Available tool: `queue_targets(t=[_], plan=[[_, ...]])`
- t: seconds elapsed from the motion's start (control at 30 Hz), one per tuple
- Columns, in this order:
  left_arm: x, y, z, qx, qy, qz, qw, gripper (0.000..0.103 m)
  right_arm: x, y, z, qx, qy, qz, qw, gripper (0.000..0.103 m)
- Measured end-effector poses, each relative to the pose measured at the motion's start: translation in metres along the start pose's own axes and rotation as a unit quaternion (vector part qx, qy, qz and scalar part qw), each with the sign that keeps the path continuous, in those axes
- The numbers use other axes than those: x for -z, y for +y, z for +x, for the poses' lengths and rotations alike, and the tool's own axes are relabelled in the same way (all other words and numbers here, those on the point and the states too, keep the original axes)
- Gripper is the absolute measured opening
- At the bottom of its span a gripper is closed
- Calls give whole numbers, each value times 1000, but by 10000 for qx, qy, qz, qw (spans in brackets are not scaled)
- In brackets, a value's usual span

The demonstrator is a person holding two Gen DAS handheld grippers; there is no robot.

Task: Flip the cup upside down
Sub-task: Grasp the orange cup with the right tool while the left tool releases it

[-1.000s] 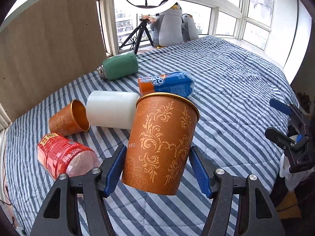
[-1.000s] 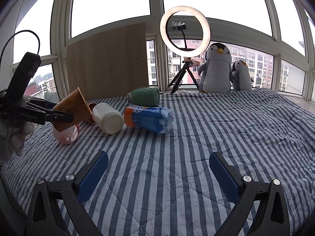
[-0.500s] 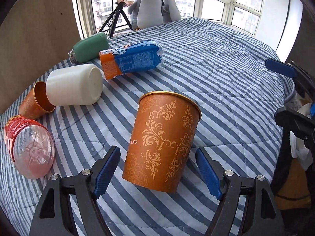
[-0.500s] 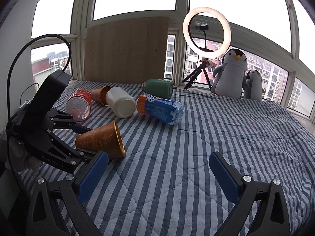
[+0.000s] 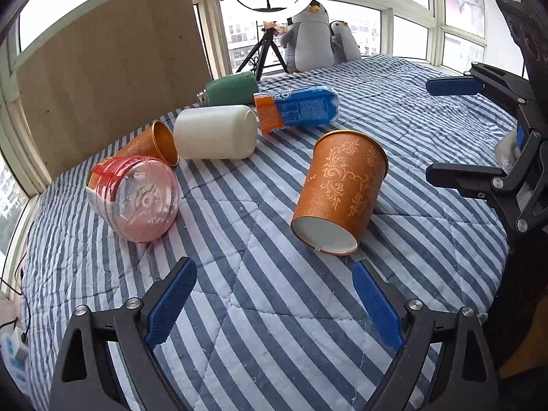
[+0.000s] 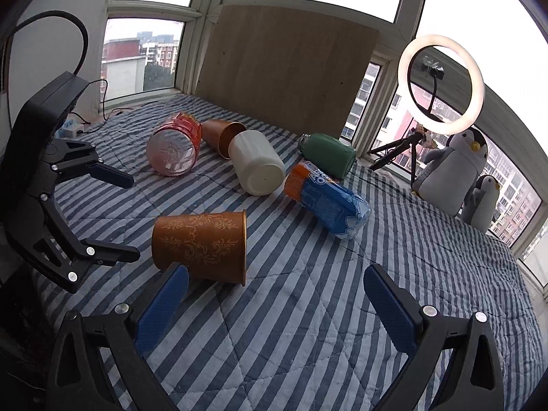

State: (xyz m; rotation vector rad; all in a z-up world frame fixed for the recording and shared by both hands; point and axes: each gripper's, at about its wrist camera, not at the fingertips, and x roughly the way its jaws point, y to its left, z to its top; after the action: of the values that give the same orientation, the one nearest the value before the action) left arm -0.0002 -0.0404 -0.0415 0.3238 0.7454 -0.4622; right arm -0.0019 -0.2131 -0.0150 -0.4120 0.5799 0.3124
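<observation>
An orange paper cup with a gold leaf pattern [image 5: 340, 188] lies on its side on the striped bedspread, white base toward my left gripper, mouth away. It also shows in the right wrist view [image 6: 202, 245], mouth to the right. My left gripper [image 5: 274, 303] is open and empty, just behind the cup's base; it shows in the right wrist view [image 6: 120, 217] at the left. My right gripper [image 6: 274, 311] is open and empty, near the cup's right side; it shows in the left wrist view [image 5: 445, 130] at the right.
Behind the cup lie a white cup [image 5: 215, 133], a second orange cup [image 5: 150, 144], a red-labelled clear jar [image 5: 135, 198], a green flask [image 5: 233, 89] and a blue-orange packet [image 5: 296, 109]. A wooden board [image 5: 109, 65], ring light tripod [image 6: 441, 82] and toy penguins [image 6: 452, 171] stand at the back.
My left gripper opened and let go of the orange cup, then drew back. The cup now lies on its side on the bed. My right gripper moved closer to it.
</observation>
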Motion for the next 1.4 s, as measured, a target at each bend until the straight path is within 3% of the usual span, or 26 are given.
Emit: queue_targets(t=[0.07, 0.2, 0.33, 0.73, 0.83, 1.17, 1.4], plan=[[6, 1, -4, -94, -2, 49, 9999, 97, -5, 13, 5, 23, 61, -394, 9992, 98], [19, 11, -11, -187, 49, -90, 9998, 97, -12, 35, 15, -16, 218, -1114, 9935, 79], [28, 17, -14, -241, 66, -220, 9994, 97, -18, 52, 22, -26, 290, -1603, 9866, 78], [32, 13, -13, -228, 83, -336, 9991, 97, -15, 74, 22, -141, 263, -2223, 9745, 70], [34, 19, -19, -244, 45, -437, 9987, 97, -18, 85, 26, -101, 281, -2642, 9640, 70], [53, 37, -25, -398, 162, -621, 9971, 97, -6, 130, 51, 229, 544, -4230, 9042, 69], [59, 45, -31, -487, 158, -687, 9963, 97, -1, 133, 74, 531, 641, -4727, 8773, 69]])
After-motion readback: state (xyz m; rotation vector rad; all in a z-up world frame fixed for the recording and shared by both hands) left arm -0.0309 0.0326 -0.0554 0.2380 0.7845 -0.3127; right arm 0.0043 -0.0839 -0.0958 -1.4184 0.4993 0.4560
